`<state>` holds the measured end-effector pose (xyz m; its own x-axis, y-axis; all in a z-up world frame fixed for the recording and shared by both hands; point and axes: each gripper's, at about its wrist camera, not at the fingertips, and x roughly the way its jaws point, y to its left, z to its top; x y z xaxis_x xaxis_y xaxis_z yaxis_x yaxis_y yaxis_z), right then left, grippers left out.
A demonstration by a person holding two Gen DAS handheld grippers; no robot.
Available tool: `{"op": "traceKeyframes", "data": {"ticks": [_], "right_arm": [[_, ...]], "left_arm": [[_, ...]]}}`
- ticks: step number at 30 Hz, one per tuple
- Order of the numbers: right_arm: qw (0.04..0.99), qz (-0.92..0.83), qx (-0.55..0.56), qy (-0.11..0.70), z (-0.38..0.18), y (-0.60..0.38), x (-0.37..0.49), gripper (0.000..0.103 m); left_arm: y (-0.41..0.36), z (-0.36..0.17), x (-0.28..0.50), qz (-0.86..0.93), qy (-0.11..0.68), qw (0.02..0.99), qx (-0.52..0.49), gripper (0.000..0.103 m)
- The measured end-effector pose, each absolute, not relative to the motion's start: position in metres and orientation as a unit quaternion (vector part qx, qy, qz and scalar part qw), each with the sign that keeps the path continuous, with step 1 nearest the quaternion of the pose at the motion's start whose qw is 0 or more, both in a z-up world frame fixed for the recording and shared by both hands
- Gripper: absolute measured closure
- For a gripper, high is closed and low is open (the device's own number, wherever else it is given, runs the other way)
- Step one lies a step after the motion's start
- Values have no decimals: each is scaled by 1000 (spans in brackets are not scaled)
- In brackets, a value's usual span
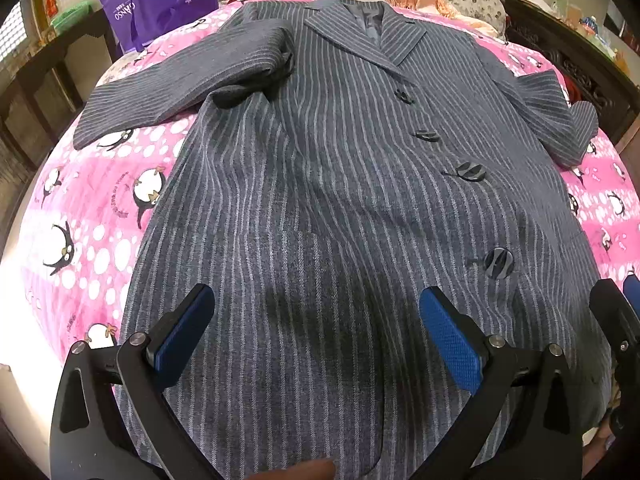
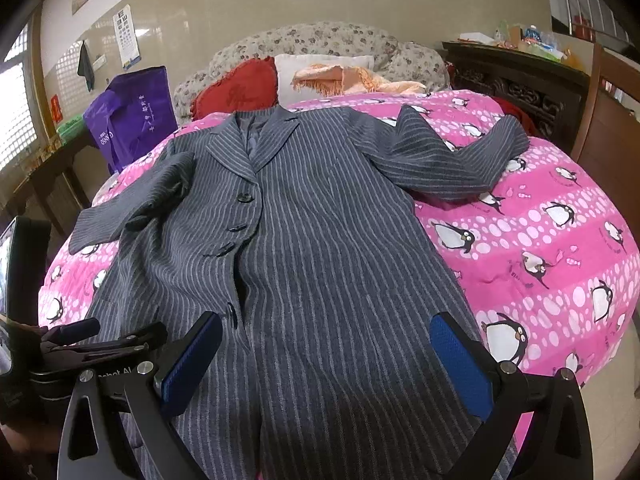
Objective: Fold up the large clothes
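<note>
A long grey pinstriped coat [image 1: 320,184] lies face up and buttoned on a pink penguin bedspread [image 1: 80,216], collar at the far end. It also shows in the right wrist view [image 2: 320,248]. Its left sleeve [image 1: 168,84] lies bent across the bedspread; its right sleeve [image 2: 452,156] angles out to the right. My left gripper [image 1: 316,328] is open and empty above the coat's lower front. My right gripper [image 2: 326,356] is open and empty above the lower hem area. The right gripper's fingers [image 1: 616,312] show at the left wrist view's right edge.
A purple bag [image 2: 128,120] stands at the bed's far left beside a dark side table [image 1: 40,80]. A red cushion [image 2: 240,92], white pillow and orange shawl [image 2: 352,78] lie at the headboard. A carved dark cabinet [image 2: 520,80] stands on the right.
</note>
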<state>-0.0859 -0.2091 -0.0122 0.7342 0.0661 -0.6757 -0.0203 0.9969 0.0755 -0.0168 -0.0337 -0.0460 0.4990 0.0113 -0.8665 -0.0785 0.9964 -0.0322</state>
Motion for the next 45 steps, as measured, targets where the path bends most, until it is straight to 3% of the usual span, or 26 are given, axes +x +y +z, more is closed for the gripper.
{"op": "traceKeyframes", "data": {"ticks": [45], "right_arm": [[915,21,23,403,-29,-208,-79,0]], "left_arm": [[-29,-59,-13,19,515,856,-46,0]]}}
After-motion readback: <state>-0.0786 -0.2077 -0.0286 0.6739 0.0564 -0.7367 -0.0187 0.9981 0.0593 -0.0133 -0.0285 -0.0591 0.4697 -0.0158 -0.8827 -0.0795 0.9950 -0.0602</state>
